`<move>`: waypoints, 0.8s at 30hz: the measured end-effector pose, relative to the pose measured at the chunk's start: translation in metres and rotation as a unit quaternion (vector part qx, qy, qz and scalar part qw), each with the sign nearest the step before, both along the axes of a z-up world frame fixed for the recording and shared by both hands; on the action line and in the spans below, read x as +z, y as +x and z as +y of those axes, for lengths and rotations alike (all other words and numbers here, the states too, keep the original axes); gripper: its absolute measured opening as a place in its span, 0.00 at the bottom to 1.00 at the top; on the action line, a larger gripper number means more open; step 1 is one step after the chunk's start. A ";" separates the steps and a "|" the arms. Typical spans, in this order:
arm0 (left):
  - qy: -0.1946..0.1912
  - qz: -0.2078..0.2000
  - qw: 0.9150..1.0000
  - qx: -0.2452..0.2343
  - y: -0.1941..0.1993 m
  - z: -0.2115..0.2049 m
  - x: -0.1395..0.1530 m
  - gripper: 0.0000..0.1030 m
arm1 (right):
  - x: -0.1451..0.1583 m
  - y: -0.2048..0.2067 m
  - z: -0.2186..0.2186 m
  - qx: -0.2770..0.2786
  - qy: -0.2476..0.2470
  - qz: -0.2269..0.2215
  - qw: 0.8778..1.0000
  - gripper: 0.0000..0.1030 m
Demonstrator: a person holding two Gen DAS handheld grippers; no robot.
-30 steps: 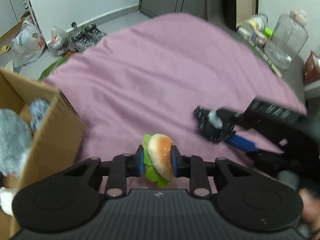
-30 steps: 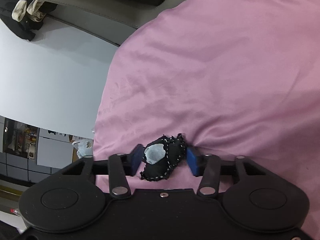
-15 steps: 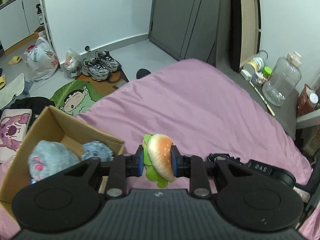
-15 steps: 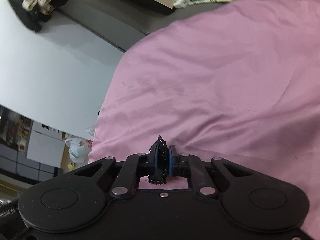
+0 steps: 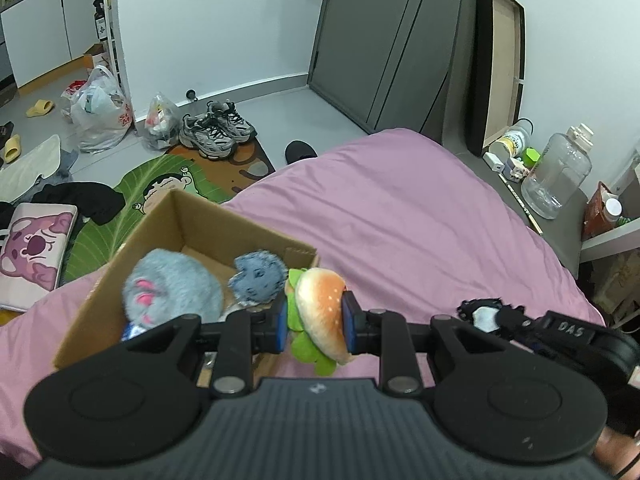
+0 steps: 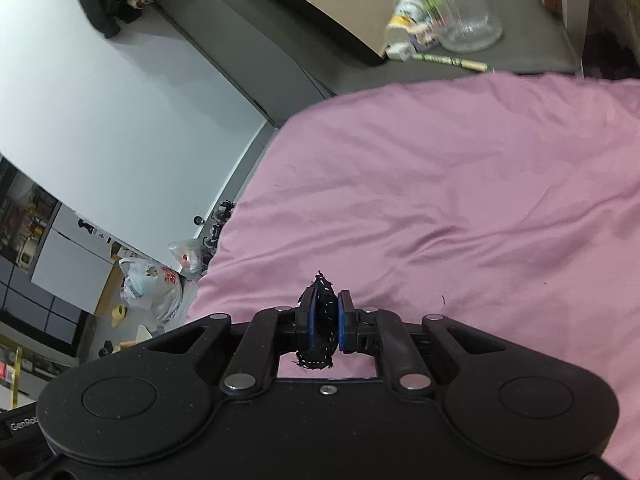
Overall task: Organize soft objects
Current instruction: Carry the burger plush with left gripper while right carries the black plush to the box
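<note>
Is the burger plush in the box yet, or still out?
Still out. The left tongs are shut on the burger plush, held beside the cardboard box corner, above the pink bedsheet.

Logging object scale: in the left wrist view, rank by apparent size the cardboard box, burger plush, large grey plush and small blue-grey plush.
1. cardboard box
2. large grey plush
3. burger plush, enlarged by nearness to the camera
4. small blue-grey plush

The right claw (image 6: 323,326) is clamped on a small black frilly soft toy (image 6: 320,320), its blue pads (image 6: 343,326) pressed flat against both sides. It hangs above a wrinkled pink bedsheet (image 6: 460,200). Beyond the bed's far edge stand a clear plastic jug (image 6: 460,4) and, on the floor, a white plastic bag (image 6: 154,288).
</note>
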State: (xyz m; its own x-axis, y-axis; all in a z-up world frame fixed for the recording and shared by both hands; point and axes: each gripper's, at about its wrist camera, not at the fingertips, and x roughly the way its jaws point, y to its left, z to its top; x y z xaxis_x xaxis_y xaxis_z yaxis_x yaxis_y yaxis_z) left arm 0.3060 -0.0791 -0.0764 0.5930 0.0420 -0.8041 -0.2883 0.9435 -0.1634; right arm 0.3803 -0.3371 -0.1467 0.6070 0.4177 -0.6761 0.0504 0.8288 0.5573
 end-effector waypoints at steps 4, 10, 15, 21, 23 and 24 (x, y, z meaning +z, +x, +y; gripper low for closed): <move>0.006 -0.004 1.000 -0.002 -0.017 0.013 0.005 0.25 | 0.015 -0.015 0.002 -0.003 -0.007 -0.014 1.000 0.10; 0.000 -0.008 1.000 0.004 -0.038 0.034 0.010 0.25 | 0.032 -0.040 0.012 0.003 -0.017 -0.030 0.999 0.10; -0.002 -0.011 1.000 -0.002 -0.053 0.047 0.015 0.25 | 0.036 -0.066 0.024 0.012 -0.010 -0.035 0.999 0.10; -0.009 -0.016 1.000 0.000 -0.068 0.064 0.017 0.25 | 0.048 -0.089 0.036 0.016 -0.015 -0.048 0.999 0.10; -0.015 -0.017 1.000 -0.002 -0.071 0.068 0.016 0.25 | 0.053 -0.098 0.038 0.014 -0.012 -0.054 0.998 0.10; -0.018 -0.017 1.000 -0.003 -0.073 0.070 0.015 0.25 | 0.055 -0.101 0.040 0.014 -0.012 -0.055 0.998 0.10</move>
